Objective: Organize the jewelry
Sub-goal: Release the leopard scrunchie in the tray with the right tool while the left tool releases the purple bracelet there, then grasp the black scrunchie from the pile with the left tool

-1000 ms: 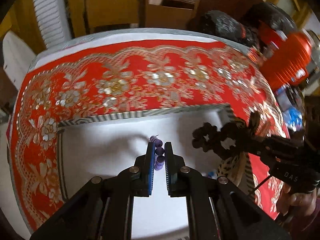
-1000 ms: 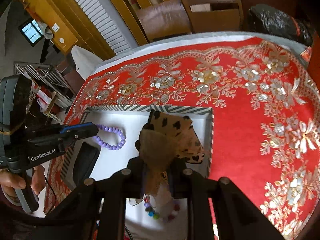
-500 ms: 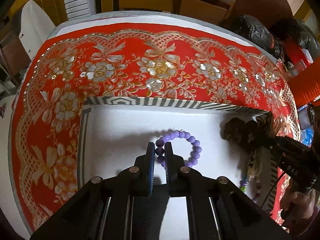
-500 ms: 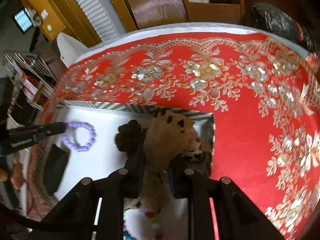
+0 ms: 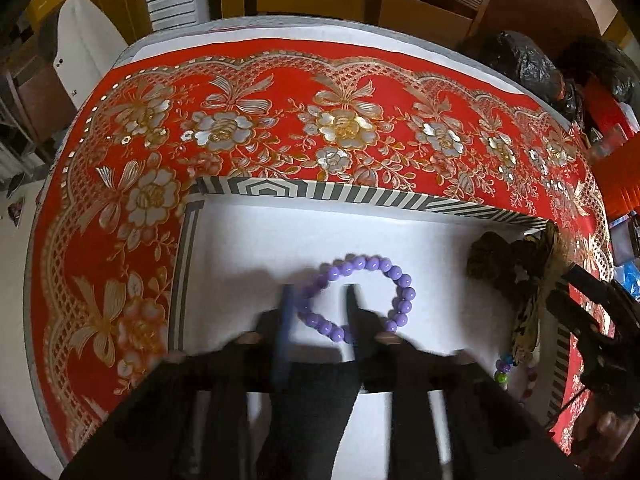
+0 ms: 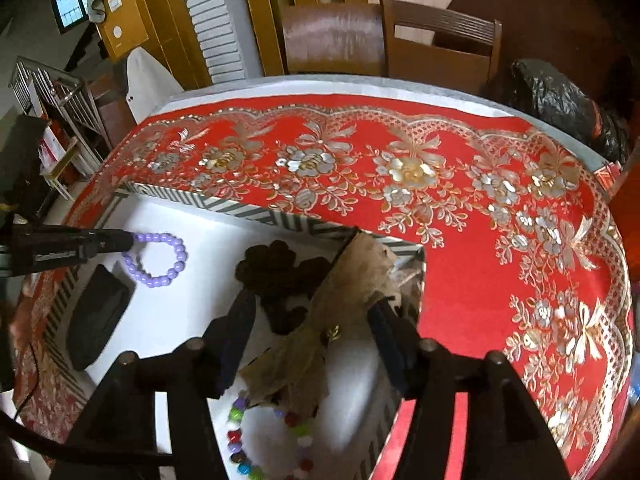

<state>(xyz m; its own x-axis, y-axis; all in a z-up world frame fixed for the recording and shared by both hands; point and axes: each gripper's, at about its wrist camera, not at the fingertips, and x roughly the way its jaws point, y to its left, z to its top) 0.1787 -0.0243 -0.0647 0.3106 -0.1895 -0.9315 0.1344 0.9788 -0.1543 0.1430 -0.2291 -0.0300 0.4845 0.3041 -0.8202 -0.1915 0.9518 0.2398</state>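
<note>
A purple bead bracelet (image 5: 394, 280) lies flat on the floor of the white tray (image 5: 360, 194). My left gripper (image 5: 318, 294) hangs just over it with its jaws opening. One side of the bead loop runs between the fingers, and the pads do not press it. In the right wrist view a leopard-print fabric piece (image 6: 352, 280) and a dark brown scrunchie (image 6: 276, 268) rest in the tray's far right corner. My right gripper (image 6: 312, 312) is opening around the fabric, its fingers clear of it. The bracelet (image 6: 160, 258) also shows there, at the left gripper's tip.
A multicoloured bead bracelet (image 6: 240, 452) lies at the near end of the striped-rimmed tray (image 6: 256, 212), and a black pouch (image 6: 96, 320) by its left wall. The tray sits on a red floral cloth (image 6: 460, 240). Chairs (image 6: 440, 44) and black bags (image 6: 560, 104) stand behind the table.
The left gripper came down with the purple bracelet, laid it on the tray floor and spread its jaws. The right gripper's jaws, shut on the leopard fabric before, now stand wide apart.
</note>
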